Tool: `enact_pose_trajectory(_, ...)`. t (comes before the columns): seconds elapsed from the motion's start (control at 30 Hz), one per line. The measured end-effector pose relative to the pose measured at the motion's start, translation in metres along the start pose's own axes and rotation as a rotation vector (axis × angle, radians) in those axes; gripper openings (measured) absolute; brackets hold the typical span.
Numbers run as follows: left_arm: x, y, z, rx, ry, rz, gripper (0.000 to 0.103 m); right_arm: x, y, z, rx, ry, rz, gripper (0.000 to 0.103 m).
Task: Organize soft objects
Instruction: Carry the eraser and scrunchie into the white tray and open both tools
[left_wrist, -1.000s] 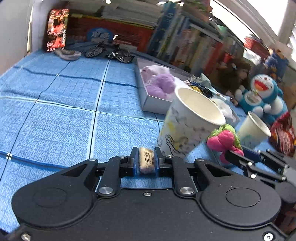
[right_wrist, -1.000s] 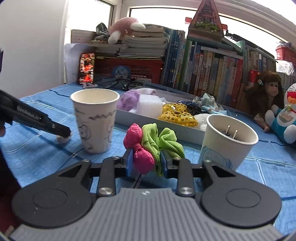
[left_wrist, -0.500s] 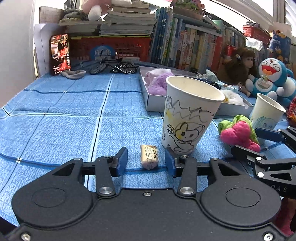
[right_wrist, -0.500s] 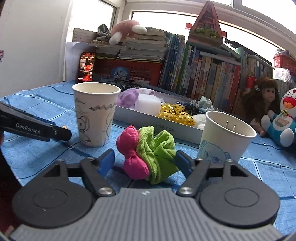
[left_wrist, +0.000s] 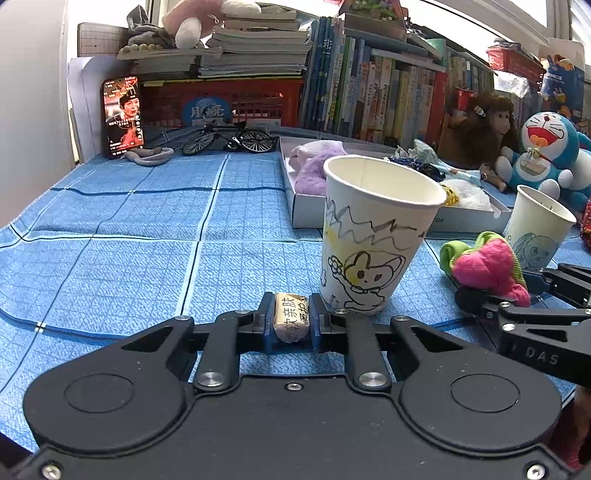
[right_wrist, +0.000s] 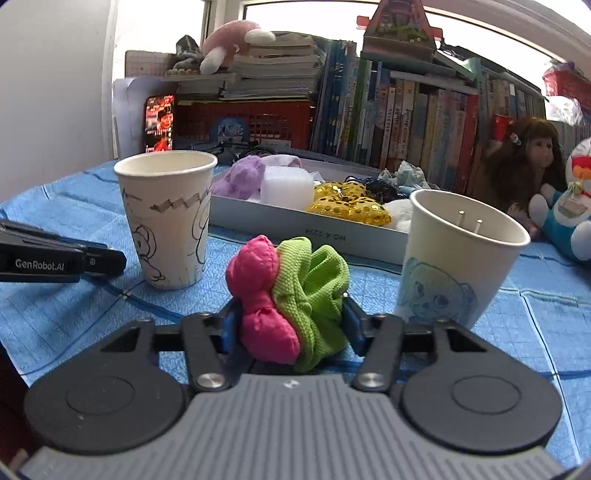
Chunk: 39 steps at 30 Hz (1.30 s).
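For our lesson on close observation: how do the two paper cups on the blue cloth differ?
The left cup bears a black line drawing with yellow colouring; the right cup shows a pale blue cartoon dog. The left cup shows no staples, while two metal staples pierce the right cup's inner wall. Both stand upright, open-topped, on the blue cloth.

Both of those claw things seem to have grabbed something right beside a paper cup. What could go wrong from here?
The left gripper, shut on the small beige packet, sits right beside the rabbit cup; lifting carelessly could tip the cup. The right gripper is closing on the pink and green scrunchie, which bulges past the fingers and might slip or brush the blue-drawing cup.
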<state>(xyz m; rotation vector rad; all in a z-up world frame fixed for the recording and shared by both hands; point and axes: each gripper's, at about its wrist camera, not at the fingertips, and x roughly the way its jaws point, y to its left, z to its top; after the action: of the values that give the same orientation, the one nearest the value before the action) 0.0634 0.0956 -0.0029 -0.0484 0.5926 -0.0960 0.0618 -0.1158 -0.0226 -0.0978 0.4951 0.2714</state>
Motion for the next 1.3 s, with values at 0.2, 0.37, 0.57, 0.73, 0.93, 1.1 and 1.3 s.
enact_pose_trajectory(0.2, -0.01, 0.0, 0.006, 0.009, -0.028, 0.021, 0.018, -0.013, -0.003, 0.003, 0.009, -0.027, 0.018, 0.054)
enact_pose_trajectory(0.37, -0.019, 0.005, 0.015, -0.013, -0.055, 0.043, 0.018, -0.026, -0.003, 0.012, 0.003, -0.072, 0.033, 0.054)
enact_pose_trajectory(0.57, -0.028, 0.011, 0.032, -0.015, -0.095, 0.089, 0.018, -0.038, -0.006, 0.026, 0.004, -0.122, 0.041, 0.054)
enact_pose_trajectory(0.73, -0.032, 0.011, 0.049, -0.012, -0.118, 0.097, 0.018, -0.042, -0.01, 0.037, 0.008, -0.152, 0.043, 0.054)
enact_pose_trajectory(0.93, -0.035, 0.003, 0.068, -0.001, -0.146, 0.07, 0.018, -0.044, -0.015, 0.047, 0.028, -0.171, 0.045, 0.054)
enact_pose_trajectory(1.1, -0.037, -0.003, 0.085, -0.001, -0.163, 0.02, 0.018, -0.045, -0.025, 0.061, 0.051, -0.177, 0.044, 0.054)
enact_pose_trajectory(1.3, -0.039, -0.003, 0.111, -0.026, -0.176, -0.088, 0.018, -0.047, -0.043, 0.083, 0.061, -0.182, 0.012, 0.054)
